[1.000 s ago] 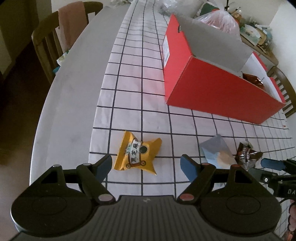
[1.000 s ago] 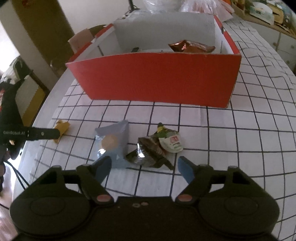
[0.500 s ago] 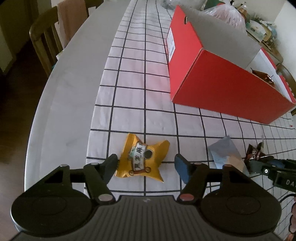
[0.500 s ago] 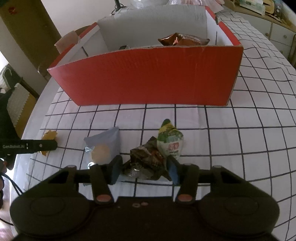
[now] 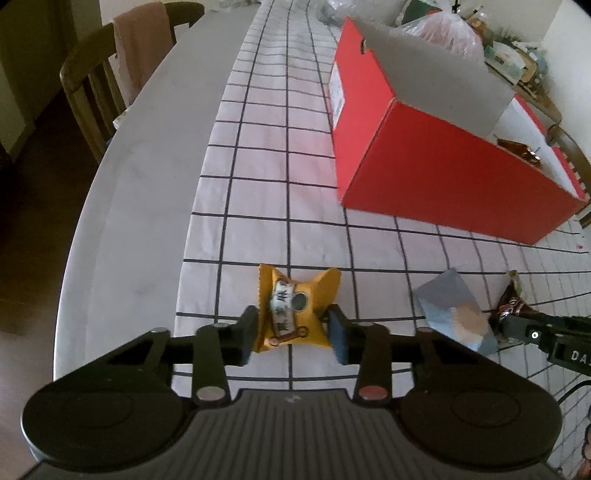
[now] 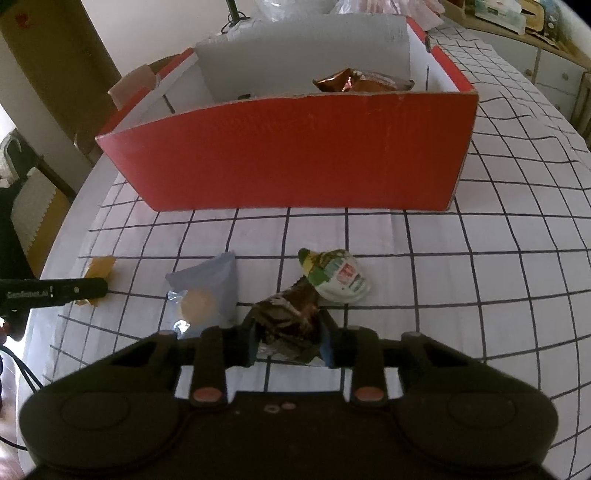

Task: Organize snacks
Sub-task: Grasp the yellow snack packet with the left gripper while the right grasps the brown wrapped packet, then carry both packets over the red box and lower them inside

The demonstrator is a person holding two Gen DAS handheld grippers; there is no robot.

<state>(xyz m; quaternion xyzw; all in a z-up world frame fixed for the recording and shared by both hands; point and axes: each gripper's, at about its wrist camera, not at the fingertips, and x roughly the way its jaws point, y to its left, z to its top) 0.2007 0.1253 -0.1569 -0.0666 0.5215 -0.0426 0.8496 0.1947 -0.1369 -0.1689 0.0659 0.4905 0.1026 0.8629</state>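
Observation:
A yellow snack packet [image 5: 295, 306] lies on the checked cloth, and my left gripper [image 5: 293, 338] is shut on its lower half. My right gripper [image 6: 288, 339] has its jaws closing on a crumpled brown snack packet [image 6: 284, 321], both pads against the wrapper. A pale blue packet [image 6: 205, 295] lies just left of the brown one. A green-and-white packet [image 6: 340, 275] lies just beyond it to the right. The open red box [image 6: 295, 155] stands behind them with a shiny brown bag [image 6: 354, 81] inside. In the left wrist view the box [image 5: 443, 177] is at the upper right.
The checked cloth [image 5: 258, 177] covers only part of the white table [image 5: 140, 192], whose curved edge runs along the left. A wooden chair [image 5: 85, 85] with a towel stands beyond that edge. Plastic bags [image 5: 450, 33] and clutter sit behind the box.
Both grippers' jaws have come together: the left on the yellow packet, the right on the brown packet. The right gripper edged forward over the brown packet.

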